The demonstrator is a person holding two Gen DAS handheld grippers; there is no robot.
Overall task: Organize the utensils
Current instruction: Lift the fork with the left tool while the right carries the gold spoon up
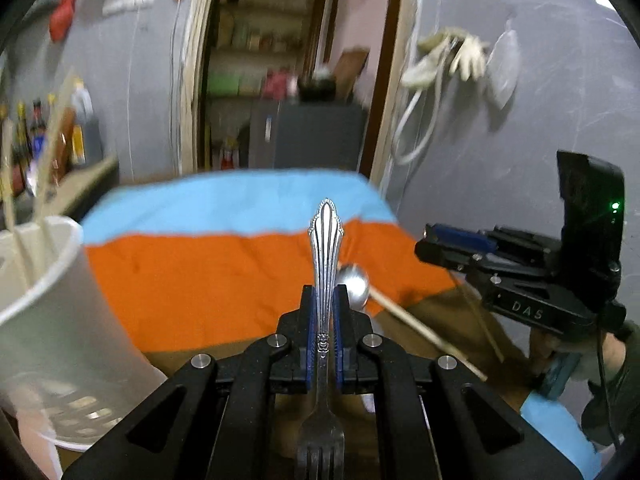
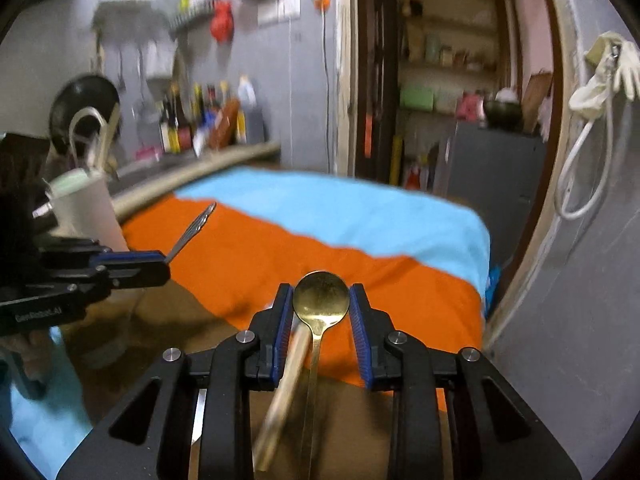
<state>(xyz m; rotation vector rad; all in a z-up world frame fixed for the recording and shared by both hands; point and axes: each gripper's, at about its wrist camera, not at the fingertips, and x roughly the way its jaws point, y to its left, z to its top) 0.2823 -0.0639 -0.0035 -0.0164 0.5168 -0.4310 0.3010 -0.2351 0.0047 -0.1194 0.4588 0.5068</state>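
My left gripper (image 1: 324, 292) is shut on a silver fork (image 1: 325, 240). Its ornate handle points forward and its tines point back toward the camera. A white utensil holder (image 1: 48, 300) with wooden sticks in it stands close on the left. In the right wrist view my right gripper (image 2: 321, 294) is shut on the bowl of a gold-toned spoon (image 2: 320, 300), and a wooden chopstick (image 2: 280, 392) lies beside the spoon's handle between the fingers. From there the left gripper (image 2: 164, 264) shows at the left with the fork (image 2: 196, 224), near the holder (image 2: 88, 208). The right gripper (image 1: 436, 244) carries the spoon (image 1: 354, 284) above the table.
An orange and blue cloth (image 1: 220, 280) covers the far part of the brown table (image 2: 168, 320). Bottles (image 2: 200, 124) line a counter at the back left. A doorway with shelves (image 2: 452, 60) lies behind, and a hose and gloves (image 2: 600, 80) hang on the right wall. A hand (image 1: 612, 352) holds the right gripper.
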